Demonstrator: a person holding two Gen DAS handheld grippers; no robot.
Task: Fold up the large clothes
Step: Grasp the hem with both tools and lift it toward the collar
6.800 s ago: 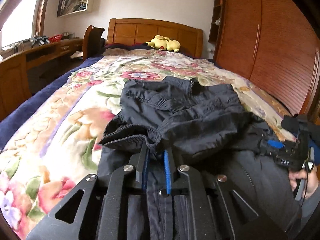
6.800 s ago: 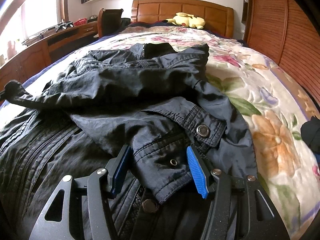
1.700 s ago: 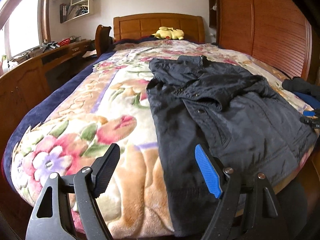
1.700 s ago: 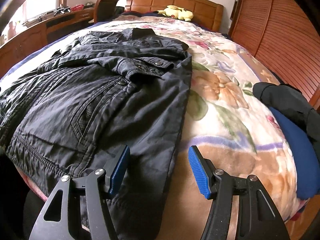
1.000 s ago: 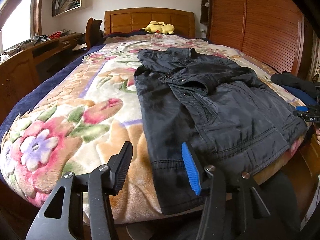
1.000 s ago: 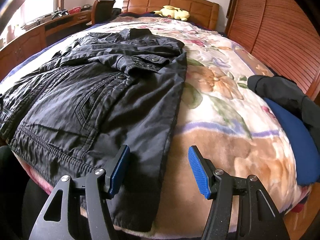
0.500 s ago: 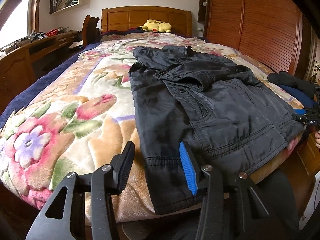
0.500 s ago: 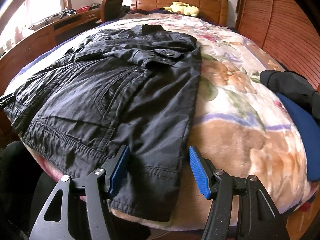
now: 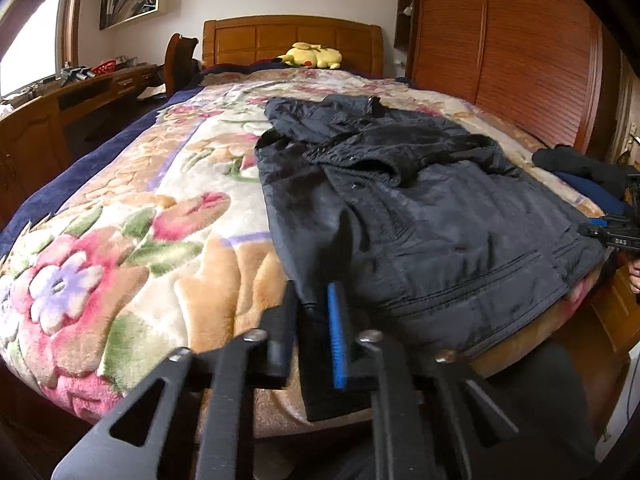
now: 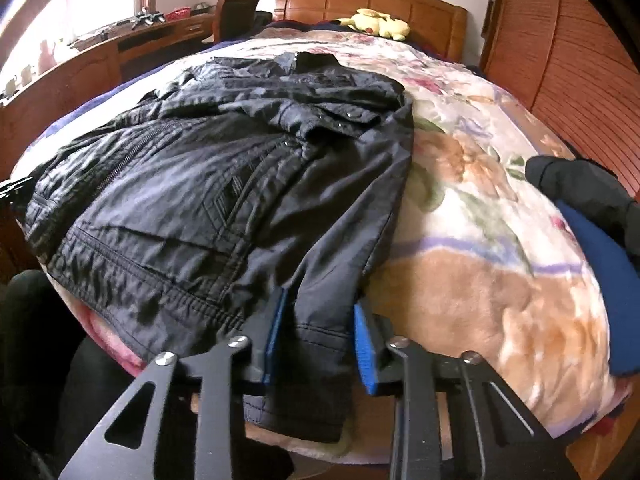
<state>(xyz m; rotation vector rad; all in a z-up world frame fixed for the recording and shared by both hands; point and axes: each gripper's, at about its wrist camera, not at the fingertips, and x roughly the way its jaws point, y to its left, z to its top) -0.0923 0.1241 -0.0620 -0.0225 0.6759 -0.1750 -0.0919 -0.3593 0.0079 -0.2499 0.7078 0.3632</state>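
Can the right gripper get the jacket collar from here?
Probably not as is: the right gripper is closing on the jacket hem at the bed's near edge, and the collar lies at the far end.

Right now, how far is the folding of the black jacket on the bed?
Done: the black jacket lies spread on the floral blanket, sleeves folded in across the chest. In hand: the left gripper is shut on one bottom hem corner; the right gripper is closing on the other, fabric between its jaws. Left: the bottom half is not yet folded up toward the collar.
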